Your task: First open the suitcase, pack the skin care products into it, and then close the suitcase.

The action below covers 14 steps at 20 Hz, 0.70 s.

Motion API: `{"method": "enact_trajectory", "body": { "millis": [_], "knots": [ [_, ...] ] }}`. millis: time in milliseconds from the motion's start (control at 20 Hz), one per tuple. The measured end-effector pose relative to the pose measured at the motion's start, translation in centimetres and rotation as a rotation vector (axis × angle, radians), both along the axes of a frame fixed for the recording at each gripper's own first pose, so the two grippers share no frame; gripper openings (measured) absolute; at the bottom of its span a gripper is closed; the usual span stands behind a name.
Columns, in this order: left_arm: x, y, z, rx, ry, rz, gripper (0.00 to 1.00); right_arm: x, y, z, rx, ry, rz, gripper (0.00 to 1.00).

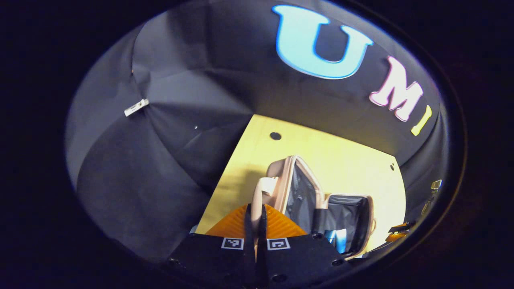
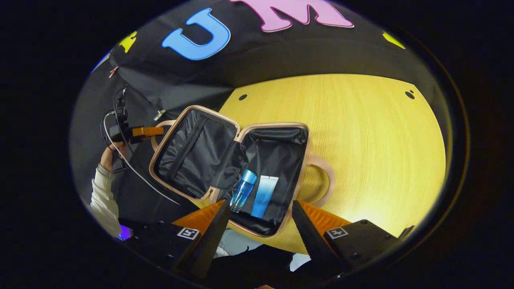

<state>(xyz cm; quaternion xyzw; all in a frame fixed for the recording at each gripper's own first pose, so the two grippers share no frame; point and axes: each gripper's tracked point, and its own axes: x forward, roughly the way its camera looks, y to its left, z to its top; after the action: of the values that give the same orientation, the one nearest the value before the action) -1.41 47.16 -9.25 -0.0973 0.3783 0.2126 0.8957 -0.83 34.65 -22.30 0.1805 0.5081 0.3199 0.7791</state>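
**Open suitcase with two skin care products in its lower half**

In the right gripper view, the suitcase (image 2: 241,160) lies opened flat on the yellow wooden table (image 2: 381,140), its two halves side by side and both lined with dark fabric. The half toward 9 o'clock holds nothing that can be made out beyond its lining and a strap. The half toward 3 o'clock holds two items lying next to each other near its 6 o'clock edge: a blue bottle (image 2: 243,190) with a lighter cap, and, just beside it at 3 o'clock, a blue tube (image 2: 264,196). A pale handle (image 2: 323,176) projects from the case at 3 o'clock.

The right gripper (image 2: 261,224) is spread wide, its fingers apart at 6 o'clock over the near rim of the case, holding and touching nothing. At 9 o'clock in this view a hand (image 2: 108,156) with a pale sleeve holds the other gripper off the table edge.

In the left gripper view, the left gripper (image 1: 255,224) is clenched, fingers pressed together with nothing between them. The suitcase (image 1: 309,196) stands just beyond the fingertips, toward 1 o'clock, its dark interior showing.
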Motion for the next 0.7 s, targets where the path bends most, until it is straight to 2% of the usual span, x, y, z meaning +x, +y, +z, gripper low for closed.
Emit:
{"method": "enact_trajectory", "body": {
  "millis": [150,350,550,700],
  "knots": [
    [1.3,-5.8,3.6,0.044,-0.029,-0.055,0.06,1.2,-3.0,1.7,0.025,-0.040,0.003,0.98],
    [3.8,-15.3,5.8,0.089,-0.040,-0.180,0.06,3.1,-7.7,3.9,0.062,-0.107,-0.020,0.98],
    [7.1,-26.7,4.3,-0.020,-0.066,-0.288,0.06,3.5,-13.3,3.0,0.074,-0.113,-0.055,0.98],
    [8.1,-33.2,0.2,-0.121,-0.024,-0.355,0.06,3.0,-16.9,2.0,0.062,-0.112,-0.072,0.98]
  ]
}}
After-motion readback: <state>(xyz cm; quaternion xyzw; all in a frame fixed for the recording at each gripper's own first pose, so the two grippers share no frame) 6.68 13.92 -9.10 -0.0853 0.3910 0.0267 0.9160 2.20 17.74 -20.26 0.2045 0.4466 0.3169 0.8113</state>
